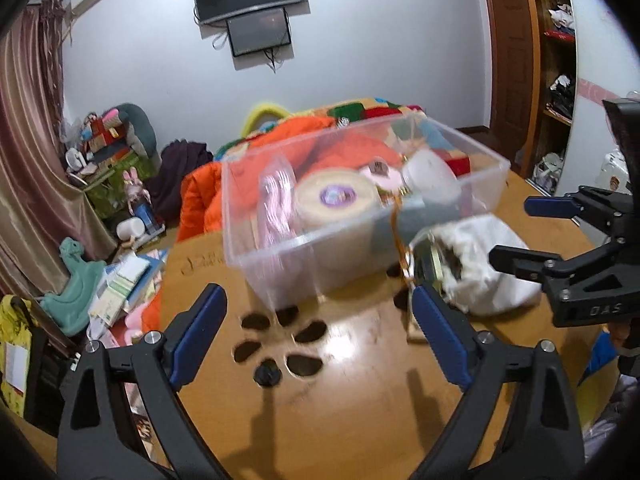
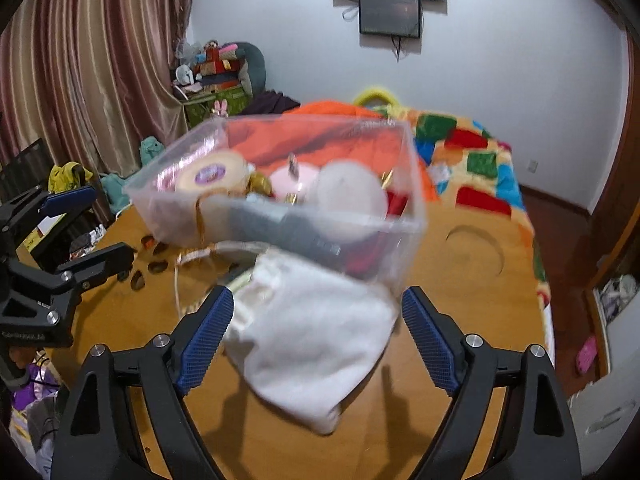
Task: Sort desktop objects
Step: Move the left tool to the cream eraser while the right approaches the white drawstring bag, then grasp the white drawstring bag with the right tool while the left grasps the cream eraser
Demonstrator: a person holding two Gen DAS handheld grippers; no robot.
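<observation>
A clear plastic box (image 1: 280, 248) stands on the wooden table (image 1: 360, 400), holding a tape roll (image 1: 336, 198), a white round object (image 1: 430, 174), a pink item and other small things. It also shows in the right wrist view (image 2: 396, 252). A white cloth pouch (image 2: 312, 344) lies in front of the box, with a gold-trimmed item (image 1: 428, 268) at its mouth. My left gripper (image 1: 320, 340) is open and empty, short of the box. My right gripper (image 2: 318, 336) is open, its jaws on either side of the pouch, not closed on it.
Dark petal-shaped cutouts (image 1: 280, 344) mark the table near the left gripper. A bed with a colourful blanket (image 2: 472, 160) and an orange quilt lies behind the table. Clutter covers the floor at left (image 1: 120, 288). A wardrobe (image 1: 556, 60) stands at right.
</observation>
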